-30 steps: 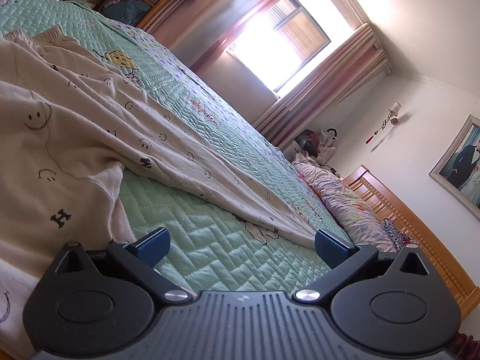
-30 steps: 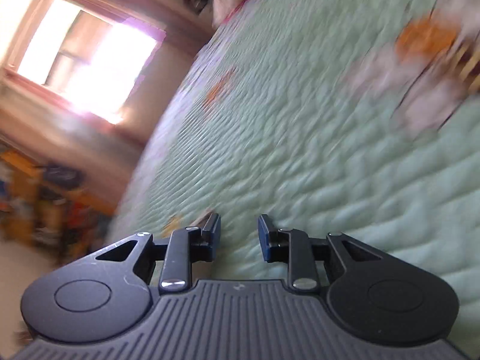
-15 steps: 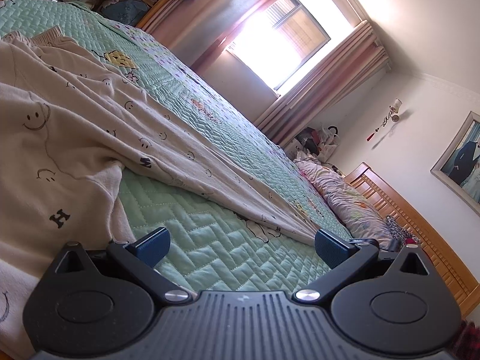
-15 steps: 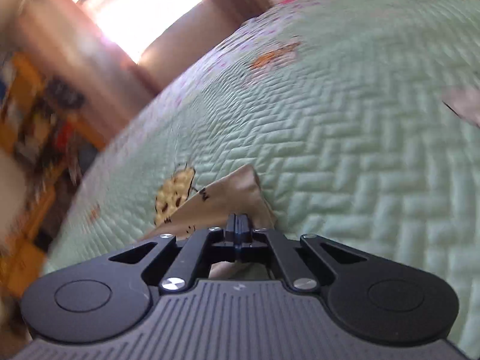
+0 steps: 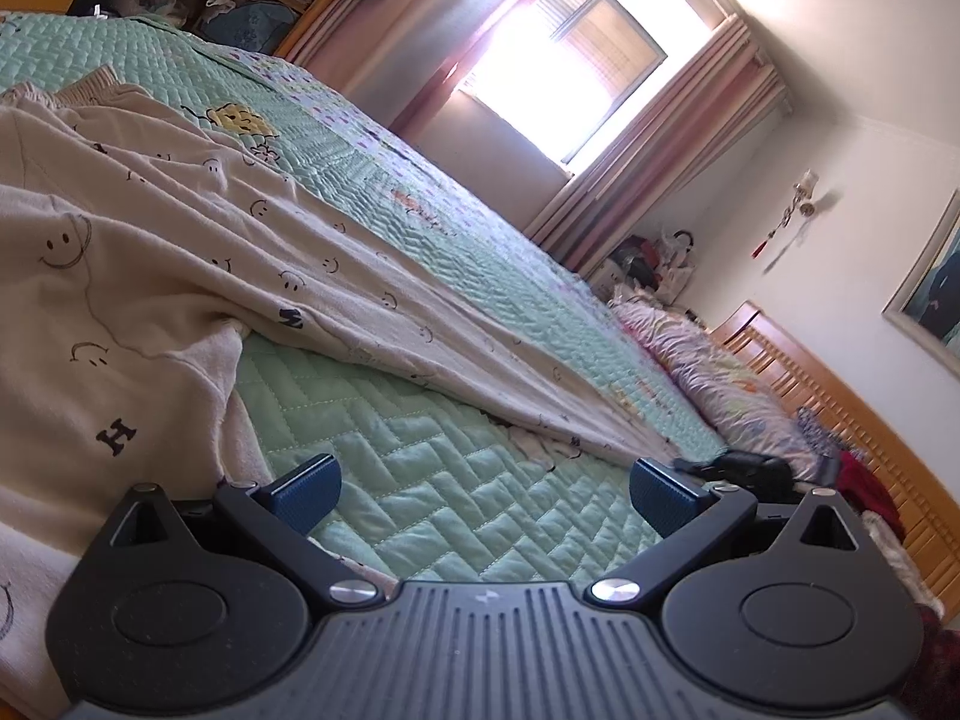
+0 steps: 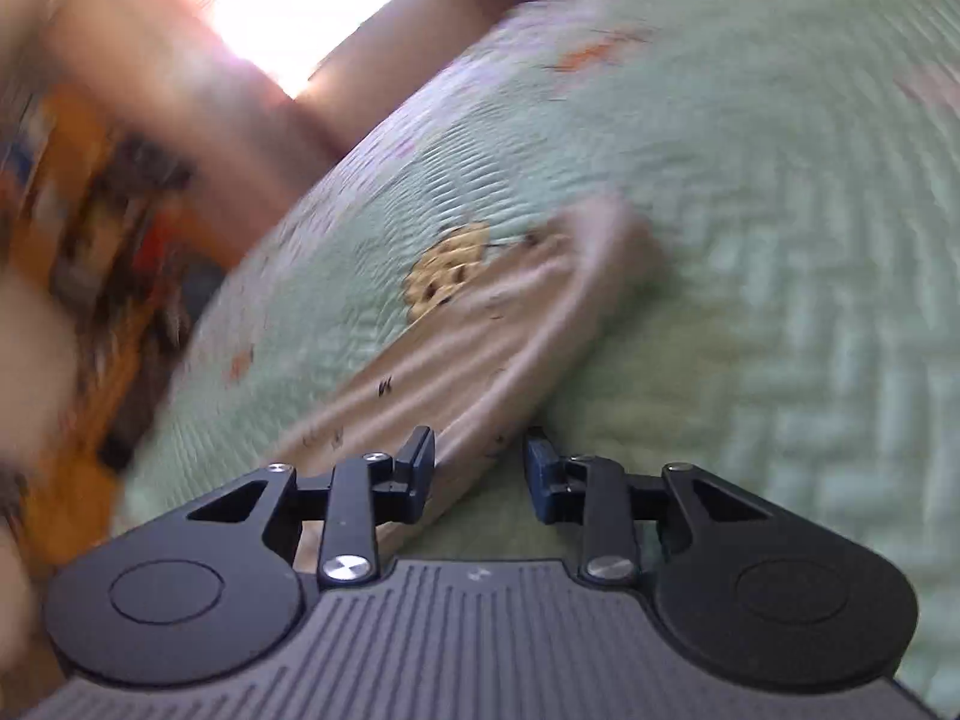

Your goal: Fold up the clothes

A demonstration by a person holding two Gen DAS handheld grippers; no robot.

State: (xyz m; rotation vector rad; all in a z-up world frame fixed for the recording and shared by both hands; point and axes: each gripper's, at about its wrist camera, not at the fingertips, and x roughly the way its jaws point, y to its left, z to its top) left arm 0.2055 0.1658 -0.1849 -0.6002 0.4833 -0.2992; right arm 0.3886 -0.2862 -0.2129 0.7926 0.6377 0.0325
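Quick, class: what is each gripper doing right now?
Left gripper: open, holding nothing.
Right gripper: jaws just opened; the cream garment lies between them, unpinched.

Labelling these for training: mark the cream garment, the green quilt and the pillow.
cream garment [image 5: 150, 276], left wrist view, its smiley-print body
green quilt [image 5: 456, 480], left wrist view, bare stitching
pillow [image 5: 720, 378], left wrist view, its top

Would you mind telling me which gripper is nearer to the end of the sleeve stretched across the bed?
Right. The right gripper sits over the sleeve, which runs out between its open fingers, just released. The left gripper is open over bare quilt back beside the garment's body.
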